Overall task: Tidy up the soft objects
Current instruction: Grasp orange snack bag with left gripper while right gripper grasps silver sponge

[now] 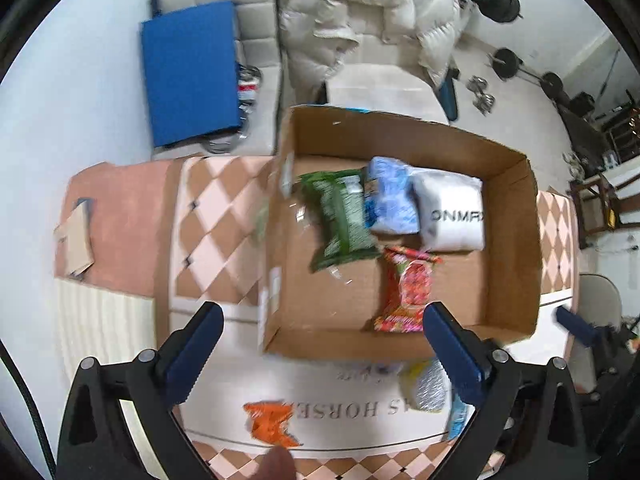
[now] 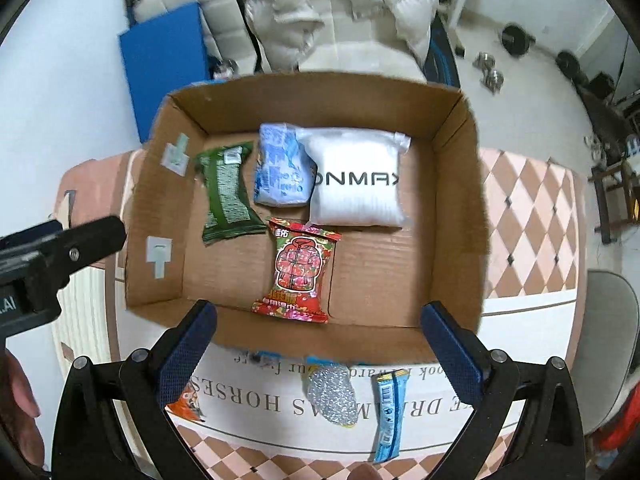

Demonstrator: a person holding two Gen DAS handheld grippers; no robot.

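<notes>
left tongs (image 1: pixel 322 336) gaping wide, empty | right tongs (image 2: pixel 316 334) gaping wide, empty | worktop (image 2: pixel 532 216) near edge: orange packet (image 1: pixel 272 420), silver pouch (image 2: pixel 332 396), blue stick pack (image 2: pixel 388 416) outside cardboard box (image 2: pixel 456 216) | in box: red packet (image 2: pixel 298 276) nearest; green packet (image 2: pixel 230 198), blue pack (image 2: pixel 280 168), white pouch (image 2: pixel 356 180) behind it.

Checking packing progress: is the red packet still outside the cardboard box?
No, the red packet lies flat on the floor of the cardboard box, below the white pouch.
</notes>
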